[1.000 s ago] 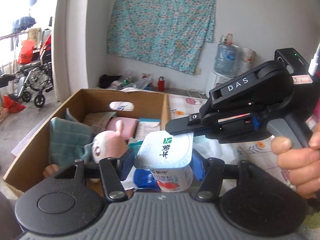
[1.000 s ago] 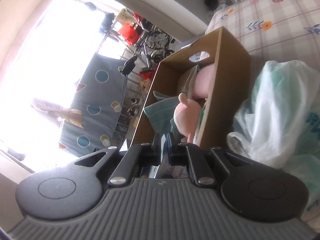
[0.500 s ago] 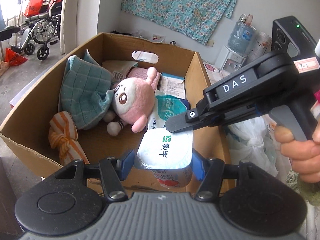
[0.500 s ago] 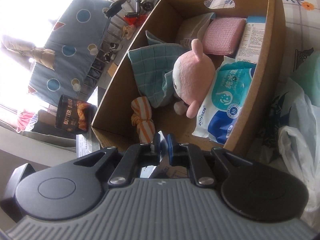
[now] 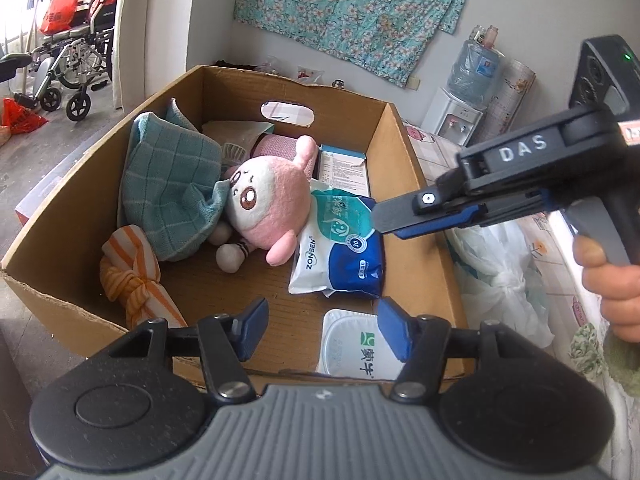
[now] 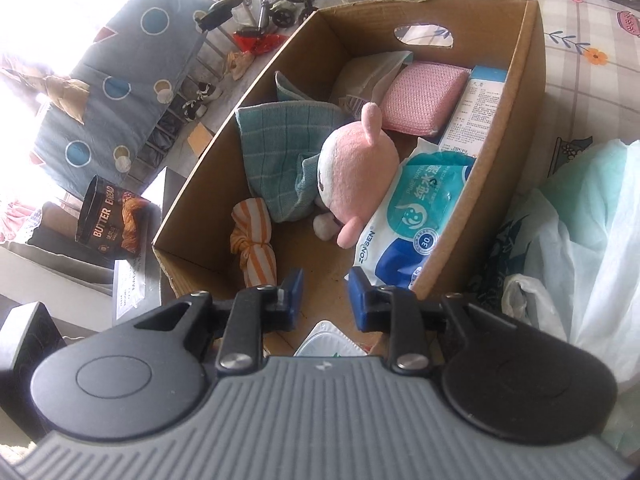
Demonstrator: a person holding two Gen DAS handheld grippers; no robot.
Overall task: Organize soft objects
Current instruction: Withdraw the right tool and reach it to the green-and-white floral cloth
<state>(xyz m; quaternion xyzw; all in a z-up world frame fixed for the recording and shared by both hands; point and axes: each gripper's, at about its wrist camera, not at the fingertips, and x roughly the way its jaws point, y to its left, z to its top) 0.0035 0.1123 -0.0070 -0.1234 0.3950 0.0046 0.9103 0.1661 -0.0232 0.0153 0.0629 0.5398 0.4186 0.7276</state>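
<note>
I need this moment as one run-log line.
left tool: open | right tool: open | yogurt cup: lying in cardboard box, near corner

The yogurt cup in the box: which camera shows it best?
The left wrist view: the yogurt cup shows most of its white lid and green logo in the cardboard box. The right wrist view catches only a sliver of it.

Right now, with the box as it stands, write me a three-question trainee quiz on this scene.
1. True or false: the left gripper is shut on the yogurt cup.
2. What lies directly against the pink plush toy, on the side towards the right gripper? A) orange striped cloth B) wet wipes pack C) a glass bottle
3. Fill in: the yogurt cup sits inside the ____.

Key: 1 false; 2 B; 3 cardboard box.
</note>
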